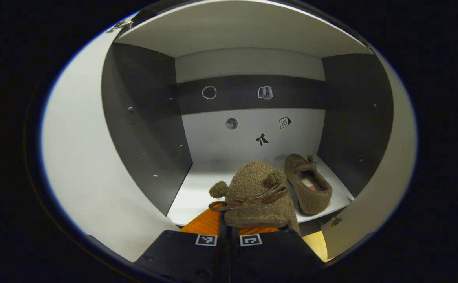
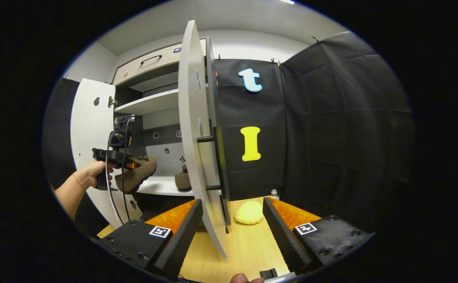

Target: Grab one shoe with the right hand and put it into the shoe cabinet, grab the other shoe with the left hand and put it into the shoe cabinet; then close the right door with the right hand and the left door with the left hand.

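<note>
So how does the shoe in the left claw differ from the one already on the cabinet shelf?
The fuzzy brown pom-pom shoe is gripped in the left claw, held above the shelf's front edge; the other brown fuzzy shoe rests on the white shelf, free of either claw. The held shoe shows its toe top and bow; the resting one lies with its opening and lining visible. Both look like the same pair: same brown fabric, ribbon bow.
</note>
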{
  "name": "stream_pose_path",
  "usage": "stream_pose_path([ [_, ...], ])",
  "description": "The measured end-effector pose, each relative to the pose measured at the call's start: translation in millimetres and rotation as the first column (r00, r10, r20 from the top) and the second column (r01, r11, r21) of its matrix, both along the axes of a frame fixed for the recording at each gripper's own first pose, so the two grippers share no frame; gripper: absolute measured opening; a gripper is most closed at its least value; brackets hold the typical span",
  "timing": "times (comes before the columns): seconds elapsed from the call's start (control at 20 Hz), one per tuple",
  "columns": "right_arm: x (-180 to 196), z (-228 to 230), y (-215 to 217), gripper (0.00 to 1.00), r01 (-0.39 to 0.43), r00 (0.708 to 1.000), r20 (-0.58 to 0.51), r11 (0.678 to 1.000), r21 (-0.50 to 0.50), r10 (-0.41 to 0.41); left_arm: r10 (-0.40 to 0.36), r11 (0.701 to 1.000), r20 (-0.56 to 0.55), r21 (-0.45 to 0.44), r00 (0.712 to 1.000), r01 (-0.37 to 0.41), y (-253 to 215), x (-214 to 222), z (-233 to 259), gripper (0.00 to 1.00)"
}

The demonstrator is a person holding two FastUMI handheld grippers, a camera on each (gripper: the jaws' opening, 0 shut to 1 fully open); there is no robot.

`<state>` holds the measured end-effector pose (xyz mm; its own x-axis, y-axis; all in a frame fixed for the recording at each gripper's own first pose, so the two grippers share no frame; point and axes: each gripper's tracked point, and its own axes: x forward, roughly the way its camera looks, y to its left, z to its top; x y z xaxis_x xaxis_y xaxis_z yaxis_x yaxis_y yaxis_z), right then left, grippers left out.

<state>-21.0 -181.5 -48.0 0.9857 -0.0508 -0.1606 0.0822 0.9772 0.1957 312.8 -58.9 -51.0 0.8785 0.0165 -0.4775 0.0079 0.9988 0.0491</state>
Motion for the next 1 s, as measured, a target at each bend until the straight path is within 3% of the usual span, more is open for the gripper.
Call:
stream_pose_path([
  [0.5,13,-17,-50,0.98,0.074,0.997,-0.036,0.997,-0.025,-0.075,0.033,0.992,-0.101,0.128,0.994,-0.020,5,129,-61,0.07],
  [1.0,25,-16,-59,0.98,0.115,0.992,-0.041,0.993,-0.034,-0.116,0.030,0.982,-0.161,0.189,0.986,0.001,-1,155,-87,0.08],
])
